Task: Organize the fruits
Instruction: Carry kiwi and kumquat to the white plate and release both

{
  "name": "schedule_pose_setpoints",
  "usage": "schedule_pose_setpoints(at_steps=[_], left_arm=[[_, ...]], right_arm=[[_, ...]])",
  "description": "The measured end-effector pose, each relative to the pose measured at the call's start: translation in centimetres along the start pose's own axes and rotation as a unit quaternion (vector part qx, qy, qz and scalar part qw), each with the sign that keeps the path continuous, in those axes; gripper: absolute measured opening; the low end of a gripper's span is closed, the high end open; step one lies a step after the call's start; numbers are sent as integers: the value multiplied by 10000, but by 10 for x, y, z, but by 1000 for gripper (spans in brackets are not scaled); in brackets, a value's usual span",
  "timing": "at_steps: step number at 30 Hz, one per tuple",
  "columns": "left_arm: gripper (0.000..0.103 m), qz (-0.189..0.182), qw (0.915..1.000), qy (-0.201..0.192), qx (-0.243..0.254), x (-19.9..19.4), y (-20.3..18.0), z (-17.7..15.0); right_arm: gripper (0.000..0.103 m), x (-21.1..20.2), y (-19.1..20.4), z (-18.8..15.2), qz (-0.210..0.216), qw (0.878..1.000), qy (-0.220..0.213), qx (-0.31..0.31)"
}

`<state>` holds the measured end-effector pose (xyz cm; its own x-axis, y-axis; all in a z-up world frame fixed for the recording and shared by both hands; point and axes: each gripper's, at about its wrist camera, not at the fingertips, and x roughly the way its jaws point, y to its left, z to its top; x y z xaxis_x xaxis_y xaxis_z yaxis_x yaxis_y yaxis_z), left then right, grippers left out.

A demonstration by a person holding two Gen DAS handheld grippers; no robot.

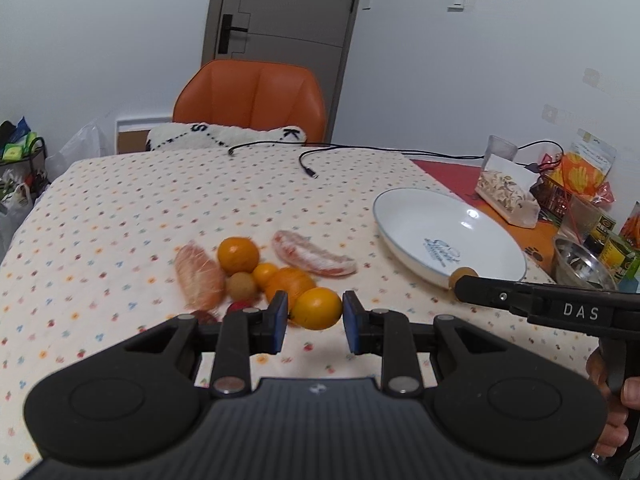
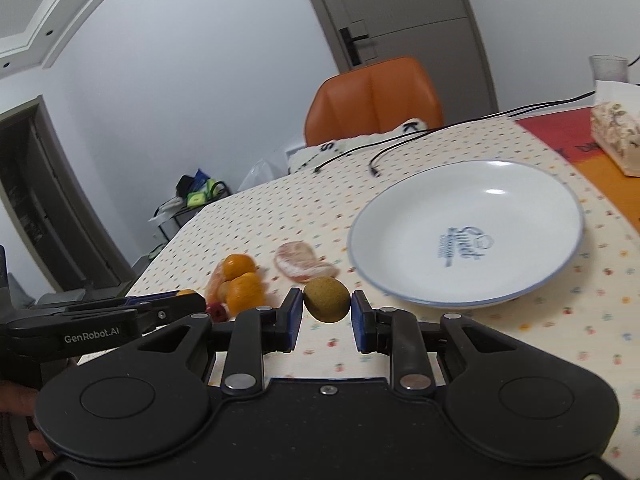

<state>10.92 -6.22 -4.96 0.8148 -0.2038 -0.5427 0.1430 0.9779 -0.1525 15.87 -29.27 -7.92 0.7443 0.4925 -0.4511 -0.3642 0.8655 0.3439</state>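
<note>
My left gripper [image 1: 315, 316] is shut on an orange [image 1: 316, 308], held just in front of the fruit pile on the dotted tablecloth. The pile holds more oranges [image 1: 238, 255], a brown round fruit [image 1: 241, 286], two peeled pomelo segments [image 1: 312, 258] and small red fruits [image 1: 240, 305]. My right gripper [image 2: 326, 312] is shut on a brownish-green round fruit [image 2: 326, 299], raised near the front-left rim of the empty white plate [image 2: 500, 200]. In the left wrist view the right gripper [image 1: 464, 280] reaches the plate's [image 1: 420, 216] near edge.
Two black cables [image 1: 308, 168] lie at the table's far side, before an orange chair [image 1: 250, 100]. A tissue pack [image 1: 506, 194], a steel bowl [image 1: 580, 266], a cup and snack packets crowd the right end of the table. A person's hand [image 1: 612, 408] grips the right handle.
</note>
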Motion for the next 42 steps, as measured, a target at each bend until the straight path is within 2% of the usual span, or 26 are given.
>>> schedule_pose_setpoints(at_steps=[11,25,27,42], left_arm=[[28,-191,9996,-16,204,15,-26,12],[28,-399,9986,15,353,44,-53,25],[28,-425,9984,21,373,48,-56,27],[28,-585,9965,140,584,78,-91,34]], right_arm=[[25,-13,-30,5,-258,9993,-194,185],[26,-3,-58,9,-620,9974,-230,296],[29,-3,-59,8,-623,9974,-213,303],[30,-24,-71,3,-647,9965,-311,420]])
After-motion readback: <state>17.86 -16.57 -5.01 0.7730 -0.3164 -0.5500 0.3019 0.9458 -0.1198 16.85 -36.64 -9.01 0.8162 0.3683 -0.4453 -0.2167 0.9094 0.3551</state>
